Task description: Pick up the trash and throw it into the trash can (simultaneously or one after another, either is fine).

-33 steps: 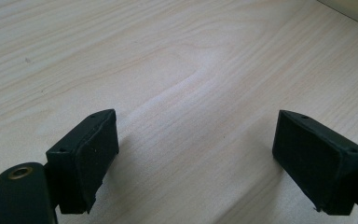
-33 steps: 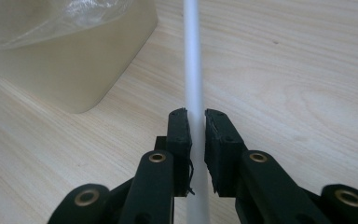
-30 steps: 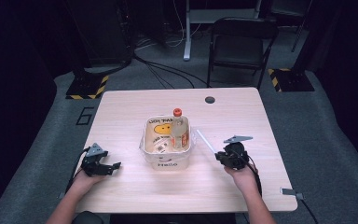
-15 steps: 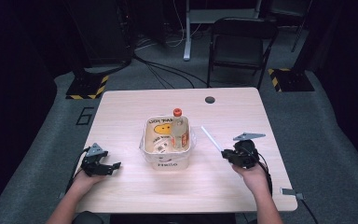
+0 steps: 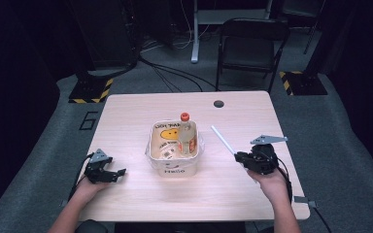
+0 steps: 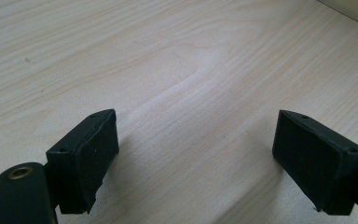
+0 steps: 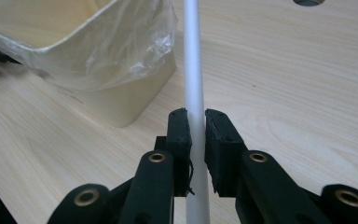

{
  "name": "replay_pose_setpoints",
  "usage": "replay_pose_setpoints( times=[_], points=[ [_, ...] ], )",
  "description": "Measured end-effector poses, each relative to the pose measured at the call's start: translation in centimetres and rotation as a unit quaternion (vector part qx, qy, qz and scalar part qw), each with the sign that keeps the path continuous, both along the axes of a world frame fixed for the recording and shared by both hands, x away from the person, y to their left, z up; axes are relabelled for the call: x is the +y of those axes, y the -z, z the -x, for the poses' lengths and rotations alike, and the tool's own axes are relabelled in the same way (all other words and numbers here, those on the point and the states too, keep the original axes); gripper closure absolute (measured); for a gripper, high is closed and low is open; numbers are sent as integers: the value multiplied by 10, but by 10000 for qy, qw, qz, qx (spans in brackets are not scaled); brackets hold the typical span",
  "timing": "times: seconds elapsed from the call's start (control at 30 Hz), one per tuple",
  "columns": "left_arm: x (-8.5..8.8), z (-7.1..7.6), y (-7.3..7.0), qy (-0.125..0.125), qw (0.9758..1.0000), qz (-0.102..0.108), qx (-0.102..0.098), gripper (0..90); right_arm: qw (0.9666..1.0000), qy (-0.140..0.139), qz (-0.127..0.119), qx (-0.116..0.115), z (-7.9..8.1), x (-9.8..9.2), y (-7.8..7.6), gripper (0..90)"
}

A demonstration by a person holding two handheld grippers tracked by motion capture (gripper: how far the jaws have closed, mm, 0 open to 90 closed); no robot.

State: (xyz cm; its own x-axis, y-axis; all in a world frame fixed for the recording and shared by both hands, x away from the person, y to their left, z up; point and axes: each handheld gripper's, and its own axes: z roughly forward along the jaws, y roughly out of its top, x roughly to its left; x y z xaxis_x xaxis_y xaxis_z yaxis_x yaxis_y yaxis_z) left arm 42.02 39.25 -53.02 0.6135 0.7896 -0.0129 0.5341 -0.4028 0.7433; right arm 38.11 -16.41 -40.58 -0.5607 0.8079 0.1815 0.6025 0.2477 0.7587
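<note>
On the pale wooden surface (image 5: 233, 184), the right tool (image 7: 196, 126) pinches a thin white stick (image 7: 193, 70) low down — it may pivot and miss the lined bin (image 5: 175, 167); left tool (image 6: 196, 154) spread, idle.

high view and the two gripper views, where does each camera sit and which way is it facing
High view: above the person's side, looking forward and down on the table; both forearms, left gripper and right gripper show.
Left gripper view: rides the left gripper, looking along its open jaws at bare wood.
Right gripper view: rides the right gripper, jaws shut on a white tube, facing the lined bin.
Shared: high and right gripper views show the tube and bin.
</note>
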Motion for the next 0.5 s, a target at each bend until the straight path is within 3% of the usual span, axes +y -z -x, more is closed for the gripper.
replay_pose_setpoints(
  times=[0.5],
  points=[
    [0,0,0,9,10000,-13,5,141,9990,-381,-57,-212,19,9,-28,799]
  ],
)
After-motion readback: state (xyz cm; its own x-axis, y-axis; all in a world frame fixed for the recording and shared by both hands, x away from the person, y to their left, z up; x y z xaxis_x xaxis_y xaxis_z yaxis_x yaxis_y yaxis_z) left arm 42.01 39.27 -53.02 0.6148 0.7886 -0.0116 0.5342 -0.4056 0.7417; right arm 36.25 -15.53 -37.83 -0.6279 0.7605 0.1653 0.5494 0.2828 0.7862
